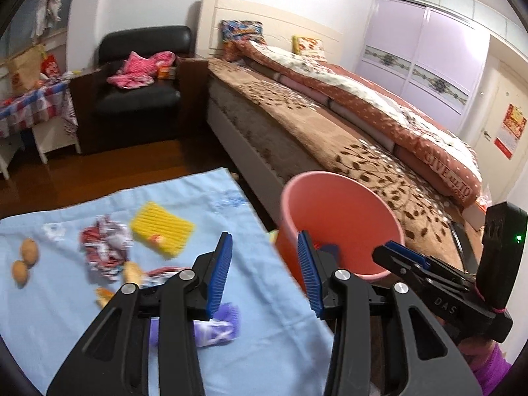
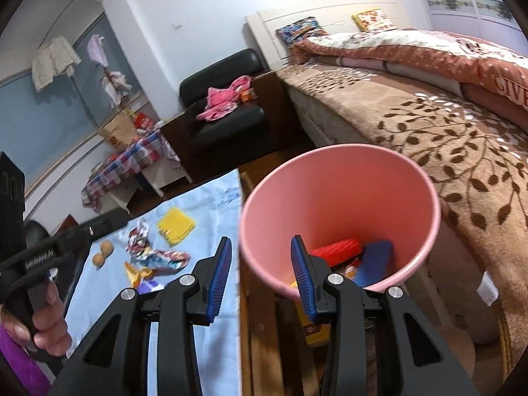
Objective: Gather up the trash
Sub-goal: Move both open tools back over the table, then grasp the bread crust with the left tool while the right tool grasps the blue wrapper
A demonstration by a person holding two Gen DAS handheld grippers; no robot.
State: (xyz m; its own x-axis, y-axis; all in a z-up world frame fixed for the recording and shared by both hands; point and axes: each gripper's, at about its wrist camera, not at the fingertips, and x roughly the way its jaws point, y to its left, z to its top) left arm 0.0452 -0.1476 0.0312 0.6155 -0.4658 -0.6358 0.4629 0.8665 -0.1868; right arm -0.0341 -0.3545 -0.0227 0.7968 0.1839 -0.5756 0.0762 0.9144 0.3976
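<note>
Left gripper [image 1: 264, 270]: blue pads spread wide, nothing between them; it hangs over the right edge of the light blue cloth [image 1: 270, 330]. A purple wrapper [image 1: 217, 326] lies on the cloth just under its left finger.

Right gripper [image 2: 260, 275]: jaws apart, empty, straddling the near rim of the pink bin [image 2: 340, 171].

Bin stands off the cloth's right edge, beside the bed [image 2: 445, 138]. Inside it: a red piece [image 2: 336, 249], a blue piece [image 2: 376, 260].

In the left wrist view, loose trash on the cloth at 10 to 11 o'clock of the left gripper: yellow ridged pad [image 1: 161, 227], crumpled printed wrapper [image 1: 105, 247], two brown nut-like lumps [image 1: 24, 260] furthest left.

A black armchair [image 1: 138, 82] stands at 11 o'clock, far side.
</note>
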